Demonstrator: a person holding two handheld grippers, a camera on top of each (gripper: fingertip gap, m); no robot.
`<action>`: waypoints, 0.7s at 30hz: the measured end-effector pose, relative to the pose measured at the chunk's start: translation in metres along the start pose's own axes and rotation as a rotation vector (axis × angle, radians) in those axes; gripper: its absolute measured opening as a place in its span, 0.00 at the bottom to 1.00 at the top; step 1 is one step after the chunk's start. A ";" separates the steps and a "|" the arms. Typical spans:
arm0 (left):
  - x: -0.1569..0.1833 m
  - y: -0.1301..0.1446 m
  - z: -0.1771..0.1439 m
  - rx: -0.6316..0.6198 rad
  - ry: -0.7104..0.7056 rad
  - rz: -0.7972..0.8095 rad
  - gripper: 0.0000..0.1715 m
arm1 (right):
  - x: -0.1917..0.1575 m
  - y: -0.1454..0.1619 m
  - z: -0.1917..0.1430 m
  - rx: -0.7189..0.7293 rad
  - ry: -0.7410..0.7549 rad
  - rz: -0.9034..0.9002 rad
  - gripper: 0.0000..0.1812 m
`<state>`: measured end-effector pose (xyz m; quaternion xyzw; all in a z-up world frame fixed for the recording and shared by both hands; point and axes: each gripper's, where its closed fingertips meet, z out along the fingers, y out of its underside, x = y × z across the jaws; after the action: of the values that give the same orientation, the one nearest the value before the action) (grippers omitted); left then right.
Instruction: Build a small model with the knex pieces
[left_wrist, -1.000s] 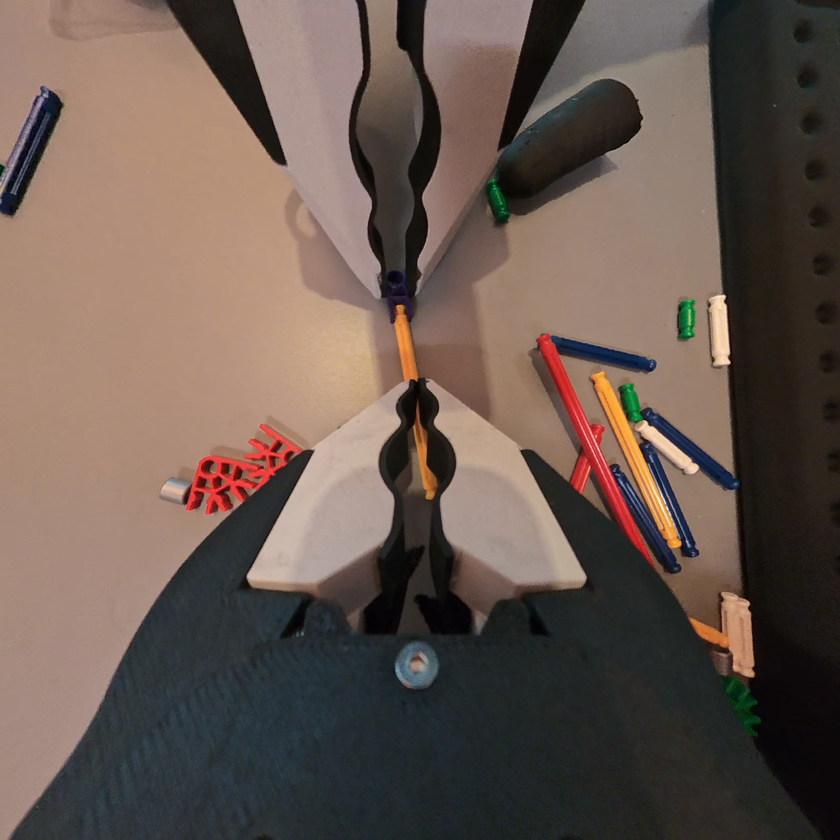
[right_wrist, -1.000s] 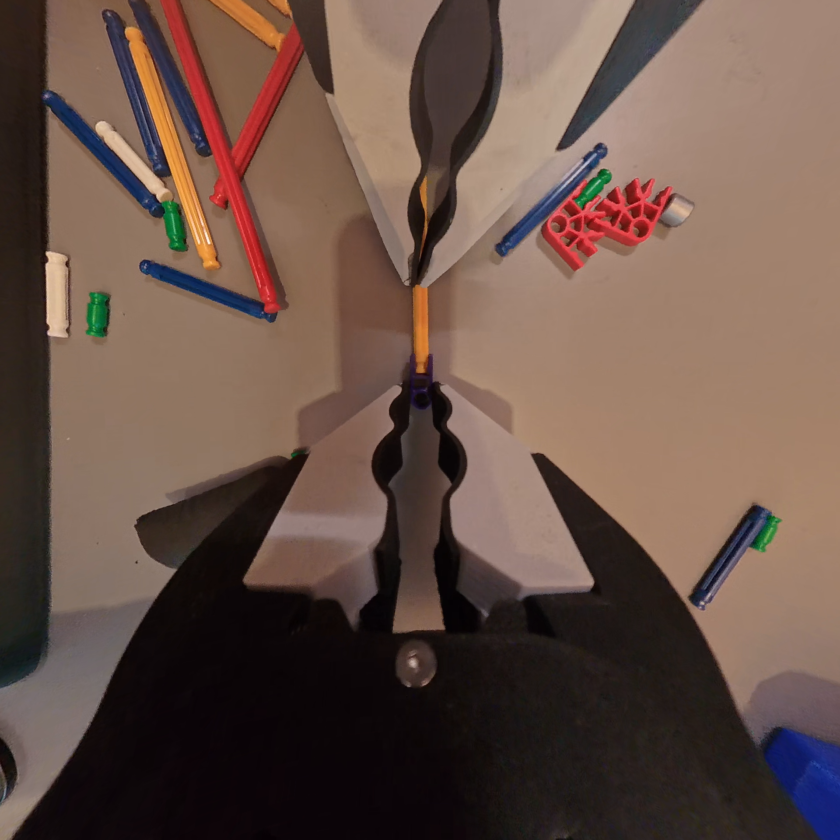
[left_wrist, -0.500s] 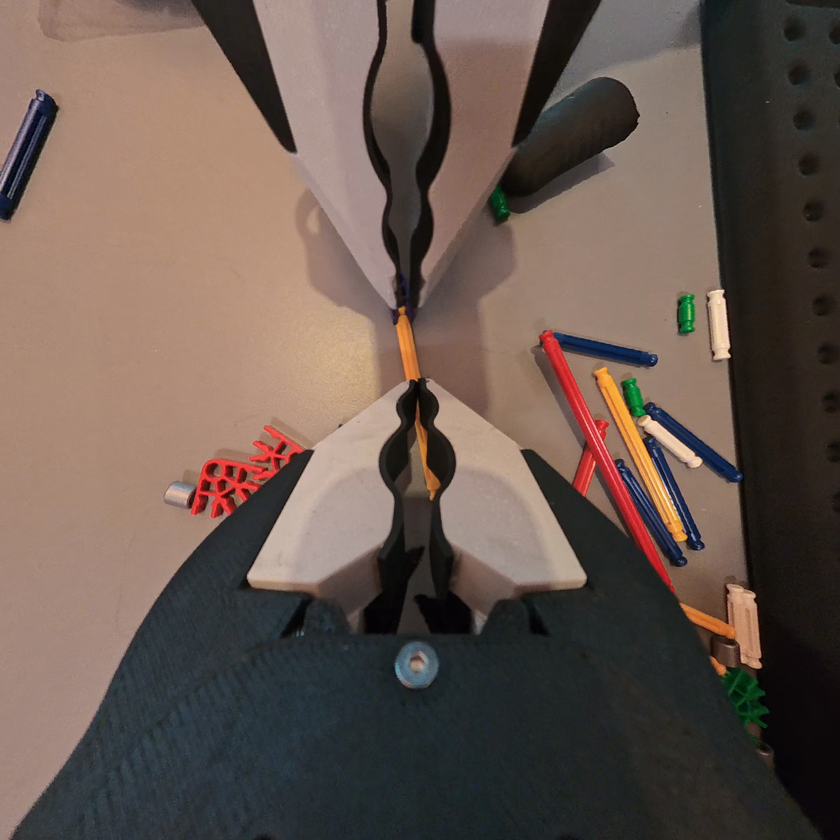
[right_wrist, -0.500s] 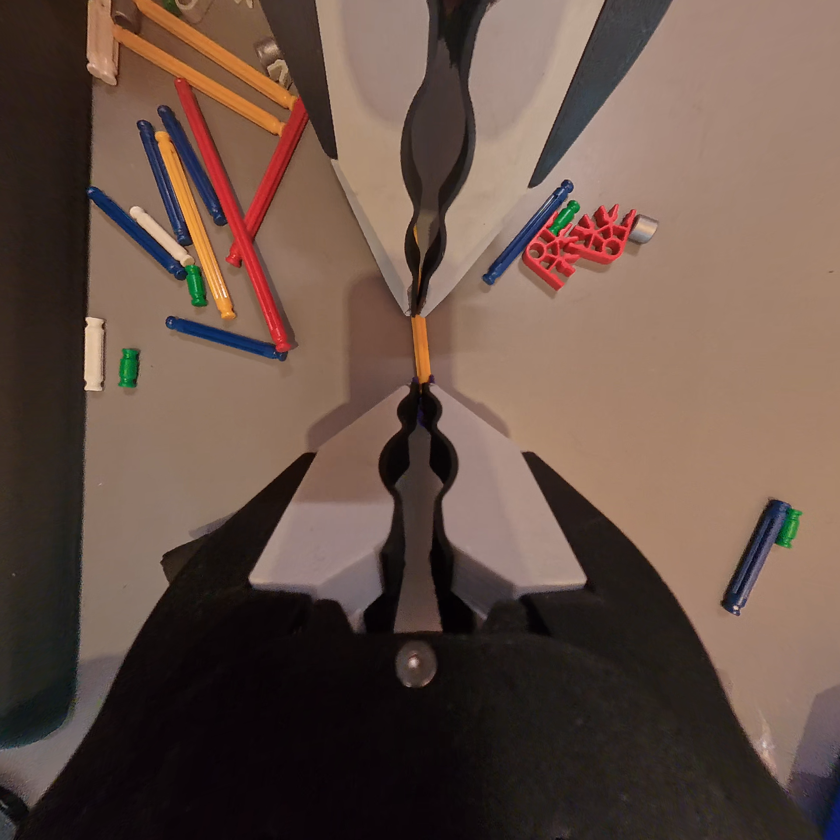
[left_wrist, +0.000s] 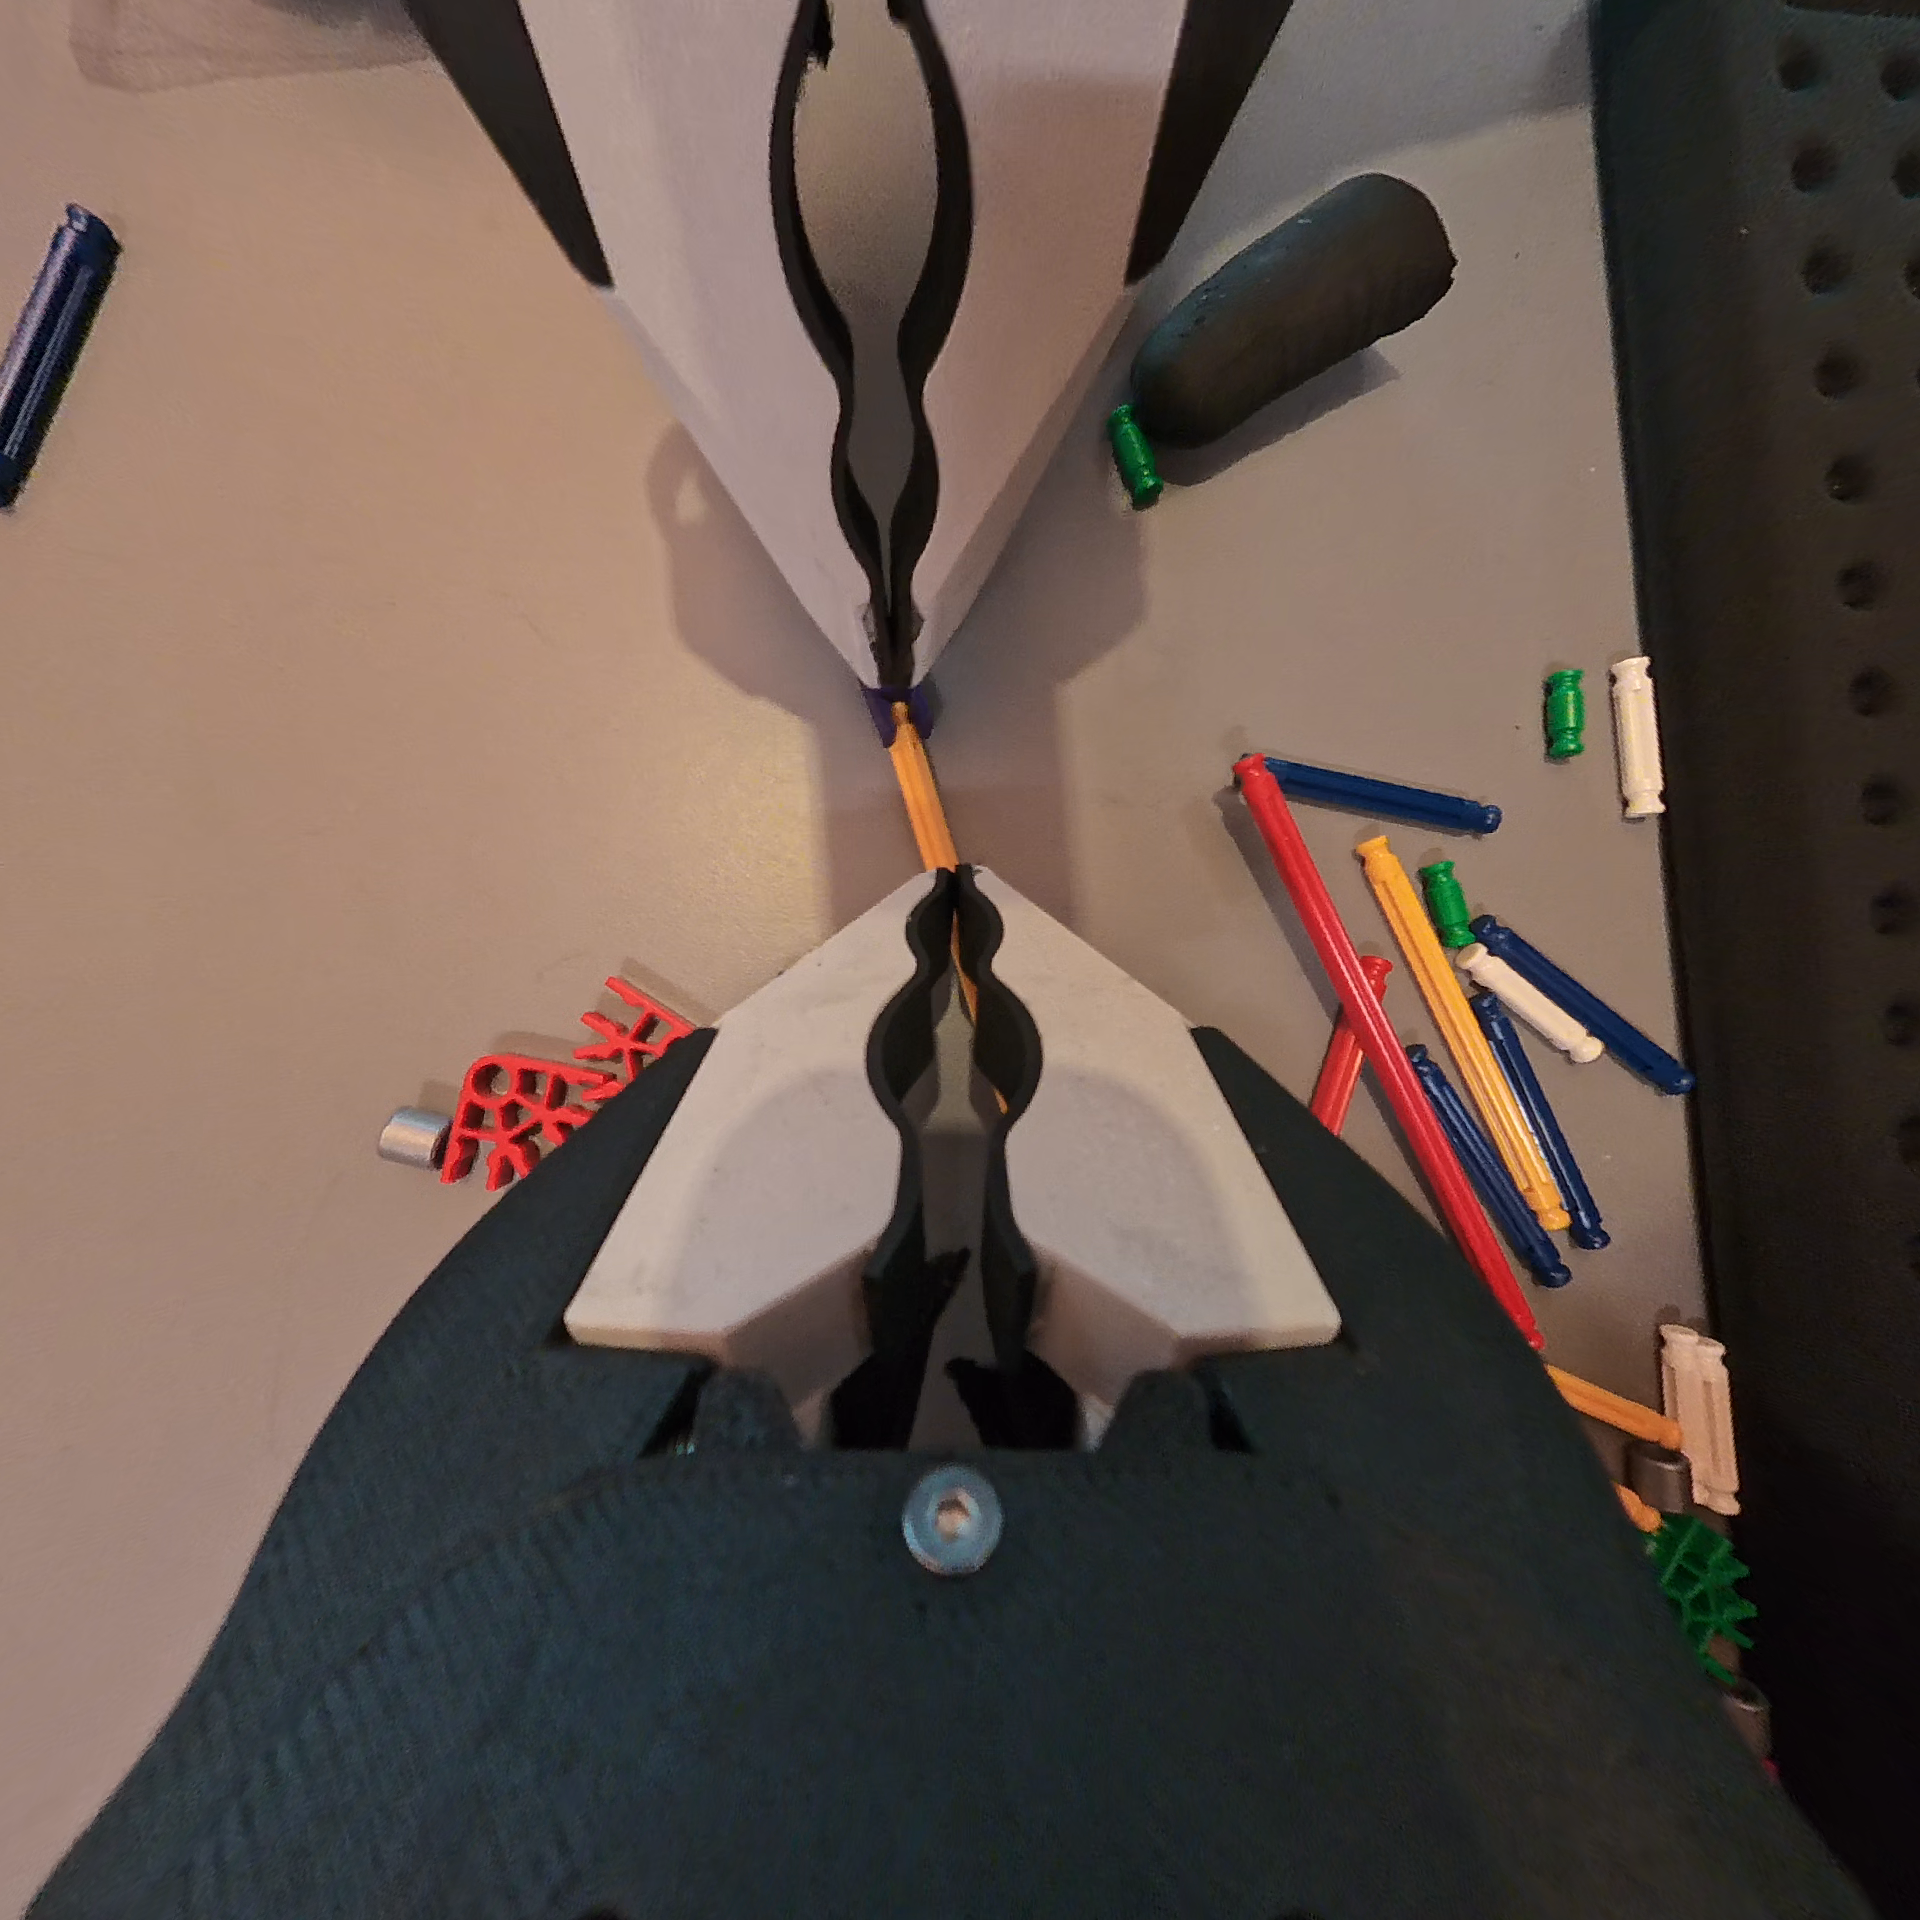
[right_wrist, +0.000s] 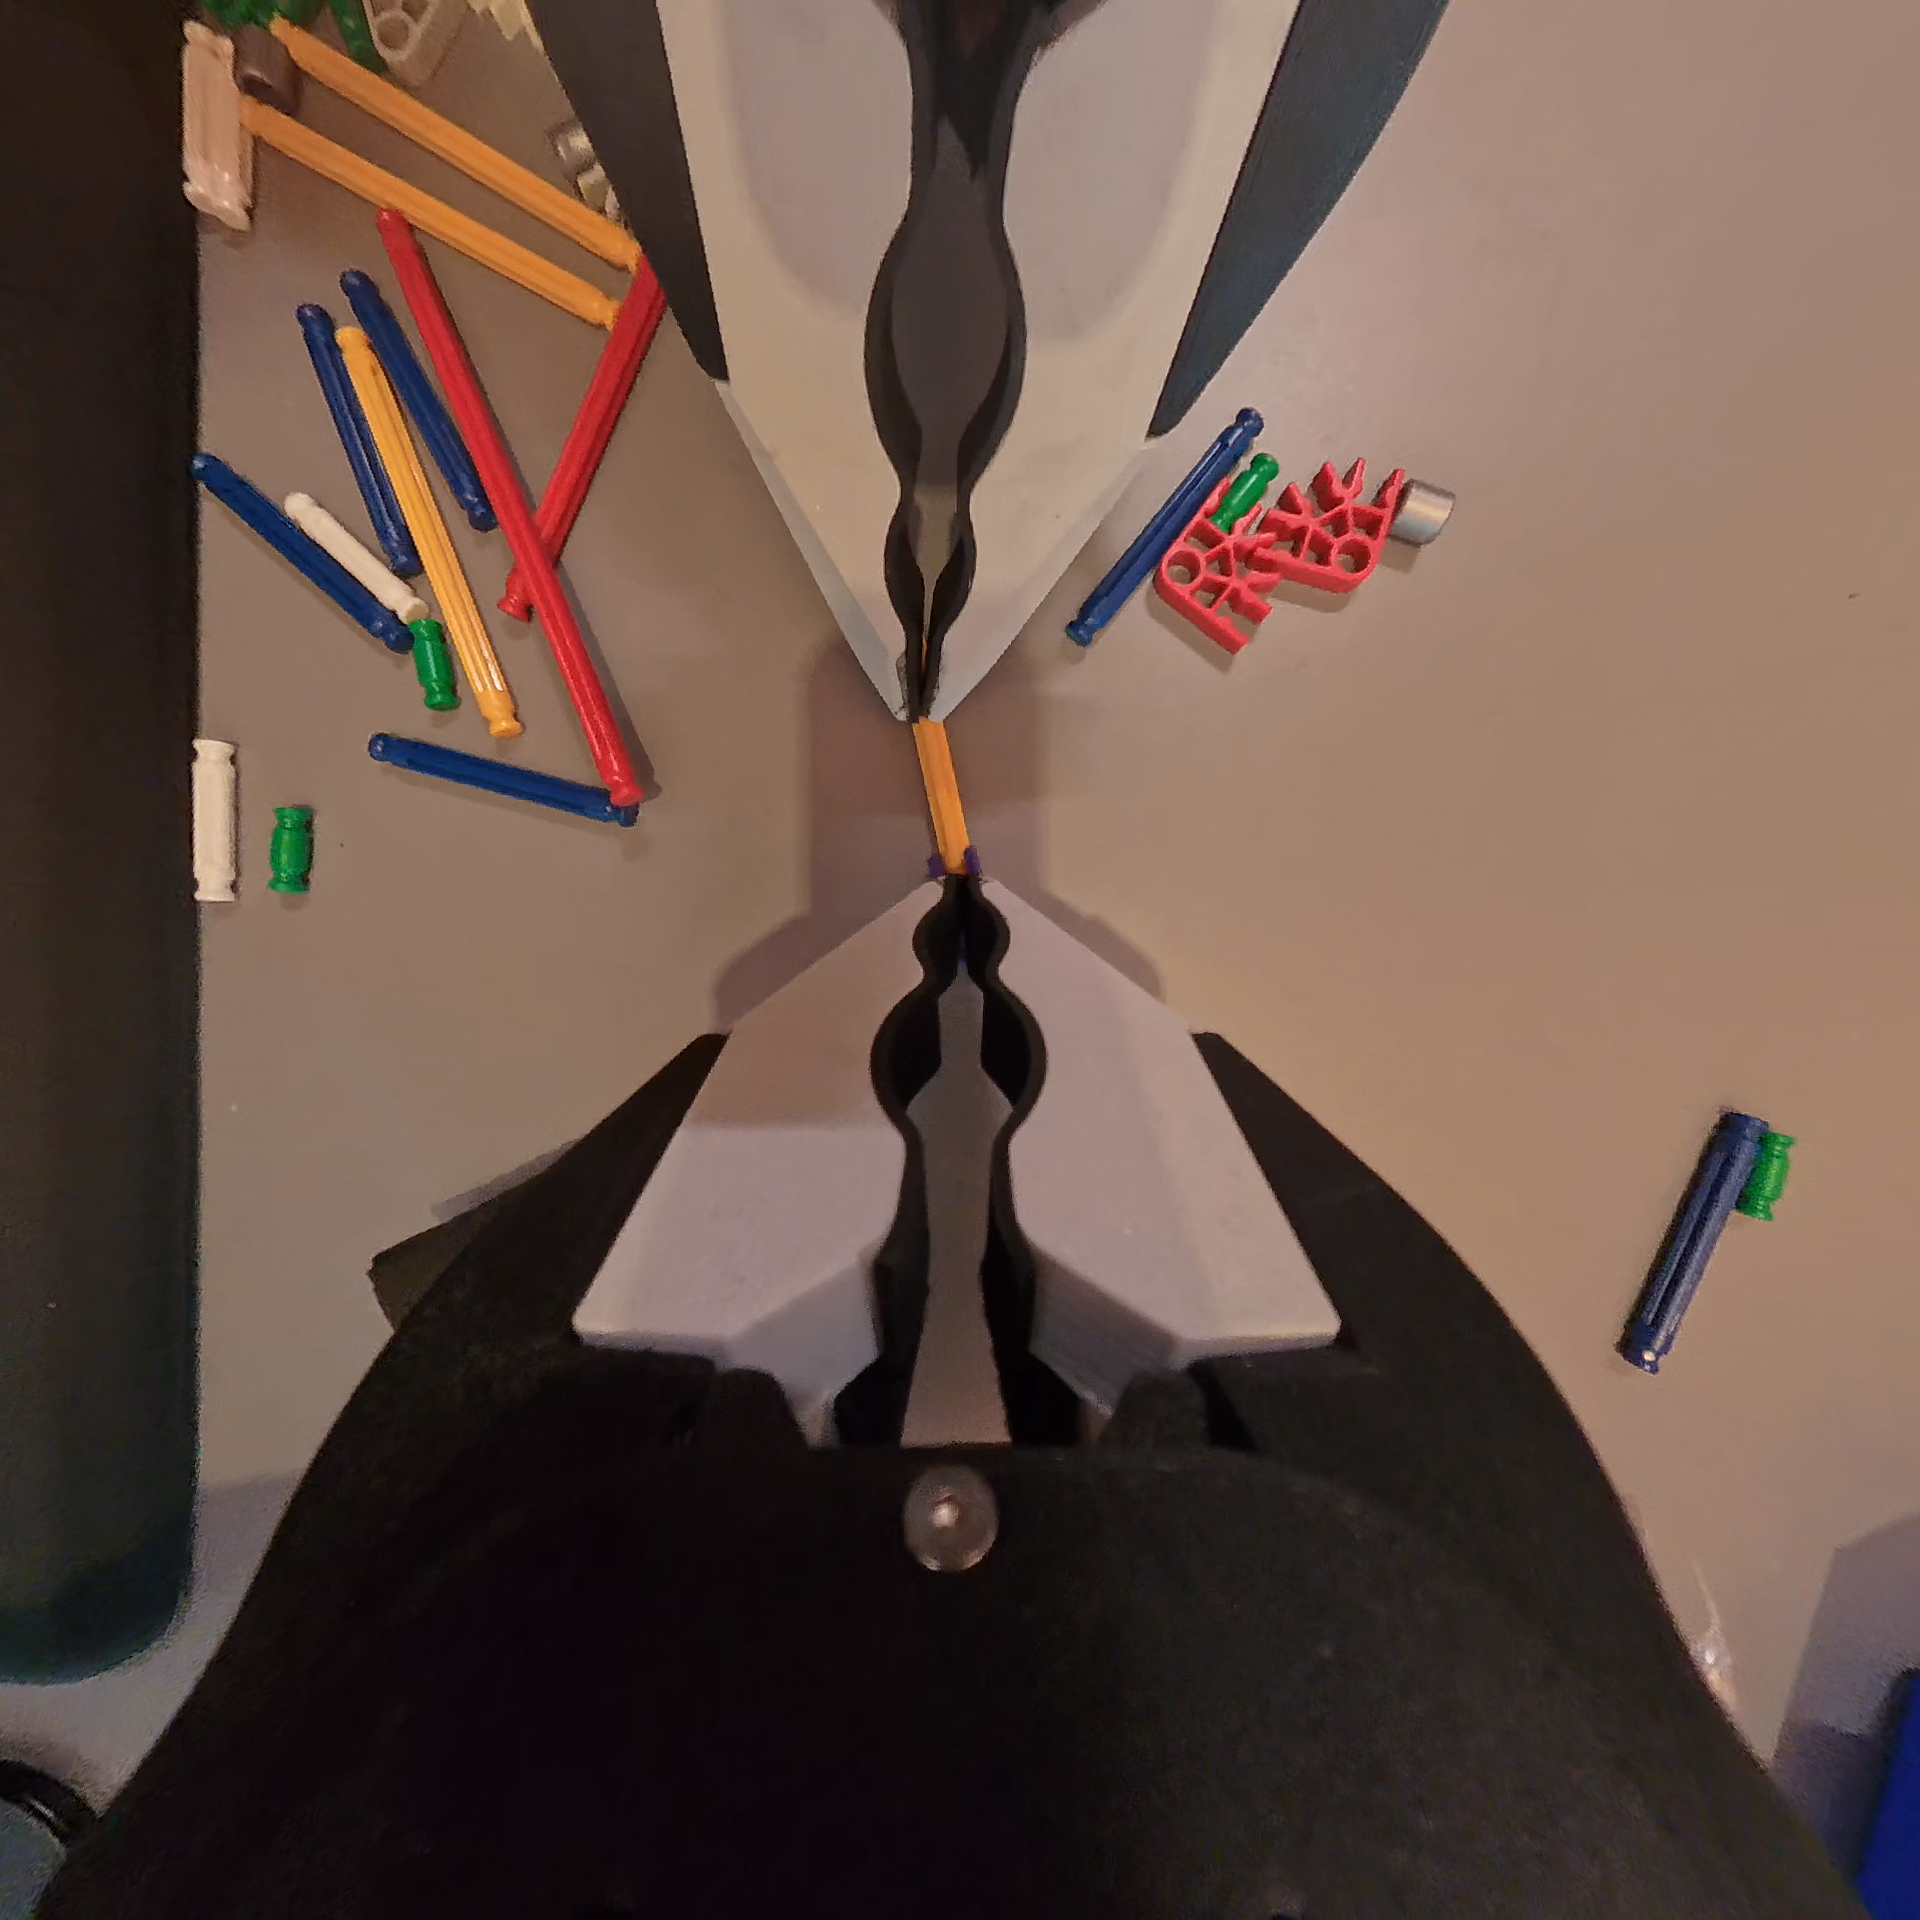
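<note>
A plain grey-beige table (left_wrist: 364, 727) is filling both views, its matte top taking warm, dim light that is throwing soft shadows under whatever is hanging above it. In the left wrist view a dark perforated panel (left_wrist: 1808, 623) is running down the right edge, its round holes lining up in a column. In the right wrist view a dark band (right_wrist: 94, 831) is bordering the table's left side, rounding off at its lower end

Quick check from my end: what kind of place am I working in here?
Probably a hobby or lab tabletop for toy construction sets: a plain grey table strewn with coloured plastic rods and red connectors, beside a black perforated panel.
</note>
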<state>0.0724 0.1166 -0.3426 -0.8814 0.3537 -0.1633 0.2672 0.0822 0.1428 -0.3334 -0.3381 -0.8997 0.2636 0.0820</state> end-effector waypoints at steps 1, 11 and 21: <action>0.000 0.000 0.000 -0.002 0.001 0.002 0.00 | 0.000 0.002 0.002 -0.011 0.002 -0.005 0.00; 0.000 0.000 0.001 0.009 0.008 -0.002 0.00 | 0.001 0.002 0.008 -0.030 0.006 -0.013 0.00; 0.001 0.000 0.001 0.014 -0.042 0.015 0.00 | -0.009 0.003 0.008 0.012 0.088 -0.035 0.00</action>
<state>0.0735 0.1167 -0.3431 -0.8800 0.3537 -0.1451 0.2819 0.0883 0.1355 -0.3416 -0.3333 -0.8993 0.2523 0.1282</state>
